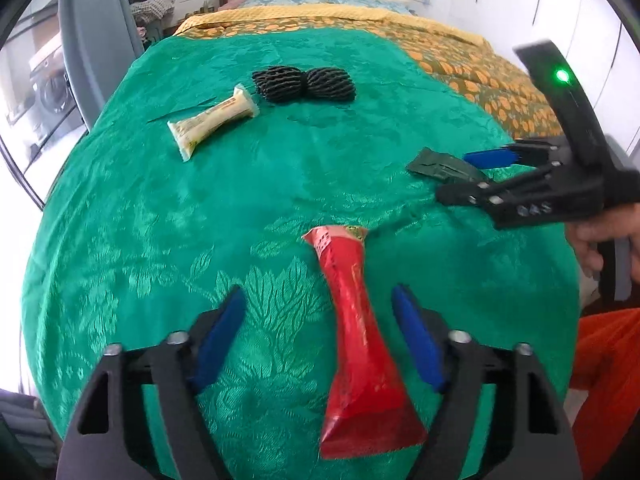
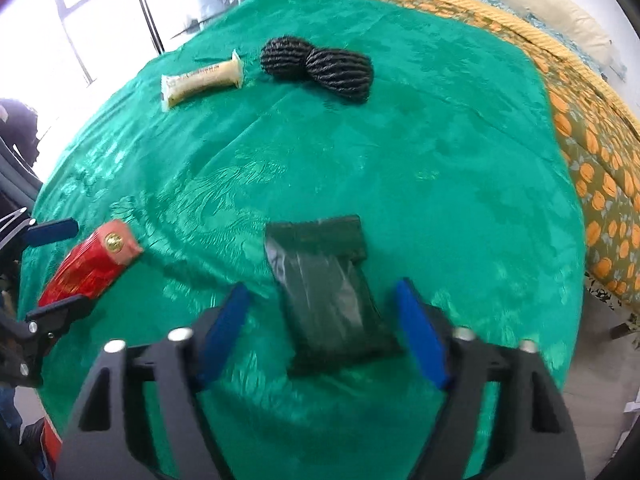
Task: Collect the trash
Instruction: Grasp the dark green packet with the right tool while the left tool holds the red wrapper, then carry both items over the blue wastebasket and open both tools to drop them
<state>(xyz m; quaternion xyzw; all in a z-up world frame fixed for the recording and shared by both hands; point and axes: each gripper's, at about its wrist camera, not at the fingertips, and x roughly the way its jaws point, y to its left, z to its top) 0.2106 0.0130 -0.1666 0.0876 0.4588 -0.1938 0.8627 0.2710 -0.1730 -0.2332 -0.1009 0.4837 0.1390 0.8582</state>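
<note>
both tools gape wide, holding nothing: i'd centre the left tool (image 1: 320, 336) over the red wrapper (image 1: 356, 332) waist, the right tool (image 2: 320, 328) squarely astride the green packet (image 2: 328, 292).

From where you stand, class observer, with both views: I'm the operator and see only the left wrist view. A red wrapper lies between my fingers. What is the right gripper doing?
Observer: The right gripper is open, its fingers either side of a dark green packet.
Operator: Is it gripping the packet?
Observer: No, there are gaps on both sides; the packet lies flat on the green cloth.
Operator: And my red wrapper's far end?
Observer: The right view shows a gold round emblem on the red wrapper there.
</note>
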